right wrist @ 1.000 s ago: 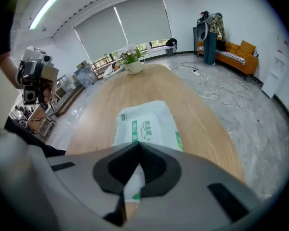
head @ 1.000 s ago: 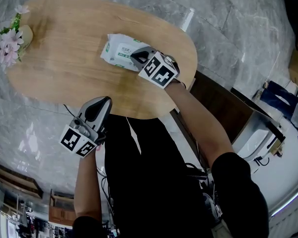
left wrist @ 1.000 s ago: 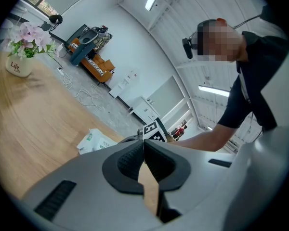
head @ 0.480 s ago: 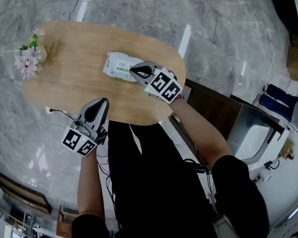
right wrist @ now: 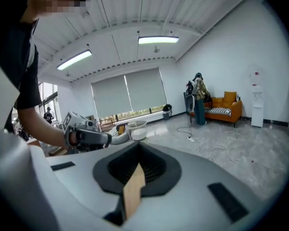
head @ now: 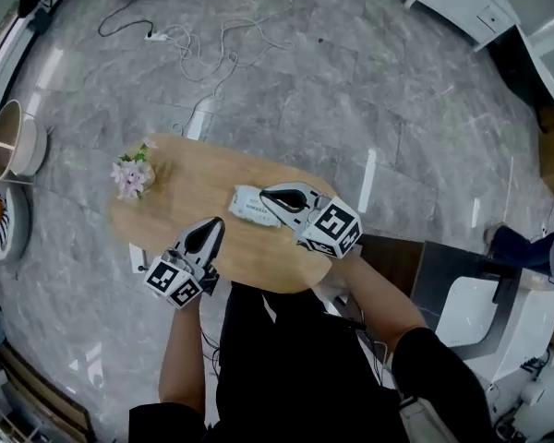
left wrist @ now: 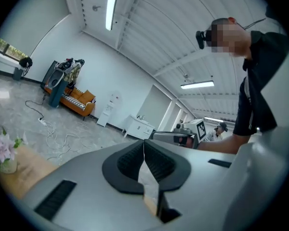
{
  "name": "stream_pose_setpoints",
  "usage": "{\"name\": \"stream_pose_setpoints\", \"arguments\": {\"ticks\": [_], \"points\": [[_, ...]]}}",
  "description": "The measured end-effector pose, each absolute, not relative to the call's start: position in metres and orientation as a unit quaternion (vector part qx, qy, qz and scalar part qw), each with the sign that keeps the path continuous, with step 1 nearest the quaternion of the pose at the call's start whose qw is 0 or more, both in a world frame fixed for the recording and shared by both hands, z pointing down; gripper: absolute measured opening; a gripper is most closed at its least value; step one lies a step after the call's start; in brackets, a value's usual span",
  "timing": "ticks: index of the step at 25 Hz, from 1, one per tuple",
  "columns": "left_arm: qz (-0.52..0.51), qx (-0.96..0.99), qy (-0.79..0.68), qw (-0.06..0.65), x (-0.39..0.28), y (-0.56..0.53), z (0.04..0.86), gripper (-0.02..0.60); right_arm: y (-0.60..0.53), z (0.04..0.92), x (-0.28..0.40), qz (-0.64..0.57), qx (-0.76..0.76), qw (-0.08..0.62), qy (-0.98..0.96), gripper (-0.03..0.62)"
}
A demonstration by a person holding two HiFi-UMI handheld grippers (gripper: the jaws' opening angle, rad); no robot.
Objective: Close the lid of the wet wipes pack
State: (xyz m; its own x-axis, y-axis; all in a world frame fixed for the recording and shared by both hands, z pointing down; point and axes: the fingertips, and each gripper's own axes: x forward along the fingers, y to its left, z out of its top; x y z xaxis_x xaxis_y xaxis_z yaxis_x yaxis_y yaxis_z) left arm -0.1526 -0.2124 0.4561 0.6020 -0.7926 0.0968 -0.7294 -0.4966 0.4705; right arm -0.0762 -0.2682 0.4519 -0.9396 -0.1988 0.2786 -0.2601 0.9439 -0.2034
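Grey marble floor [head: 369, 109] fills the head view, with loose white cables [head: 203, 26] lying on it well beyond an oval light-wood table [head: 180, 197]. A small vase of pink flowers [head: 131, 175] stands at the table's left end. The white wet wipes pack [head: 246, 205] lies flat near the middle of the table. The right gripper [head: 270, 197] points left, its tip over the pack's right end; whether it touches the pack cannot be told from here. The left gripper [head: 212, 226] hangs at the table's near edge, below and to the left of the pack and apart from it. The state of the pack's lid is too small to read.

Seen from the left gripper view, the left gripper [left wrist: 144, 143] has its dark ribbed jaws meeting at the tips with nothing between them. Past them the right gripper [left wrist: 176, 137] shows. An orange sofa [left wrist: 77, 100] stands by the far white wall, and the flowers [left wrist: 0, 148] sit at the left edge.

Through the right gripper view, the right gripper [right wrist: 137, 147] likewise has its jaws pressed together and empty, only a strip of table wood [right wrist: 133, 186] showing in the slit behind them. The left gripper [right wrist: 86, 136] appears to the left, and the sofa [right wrist: 224, 107] to the right.
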Motion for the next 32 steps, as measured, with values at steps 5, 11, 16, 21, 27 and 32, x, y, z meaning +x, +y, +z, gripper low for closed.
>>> {"name": "stream_pose_setpoints", "arguments": {"ticks": [5,11,16,21,27,32], "points": [[-0.068,0.877,-0.44,0.181,-0.152,-0.201,0.374,0.017,-0.245,0.343,-0.069,0.115,0.118,0.027,-0.986,0.011],[-0.045,0.888,-0.442,0.119,-0.151,-0.175,0.304,0.017,-0.211,0.255,-0.038,0.075,0.11,-0.051,-0.99,0.011],[-0.049,0.894,-0.435,0.094,-0.149,-0.135,0.27,0.017,-0.163,0.228,-0.008,0.069,0.114,-0.074,-0.988,0.011],[-0.068,0.909,-0.401,0.087,-0.141,-0.086,0.255,0.017,-0.104,0.214,0.013,0.064,0.14,-0.109,-0.982,0.011],[-0.103,0.922,-0.362,0.094,-0.137,-0.015,0.245,0.017,-0.024,0.224,0.016,0.083,0.162,-0.123,-0.976,0.011],[-0.118,0.928,-0.341,0.092,-0.125,0.044,0.235,0.017,0.04,0.219,0.016,0.085,0.161,-0.125,-0.975,0.011]]}}
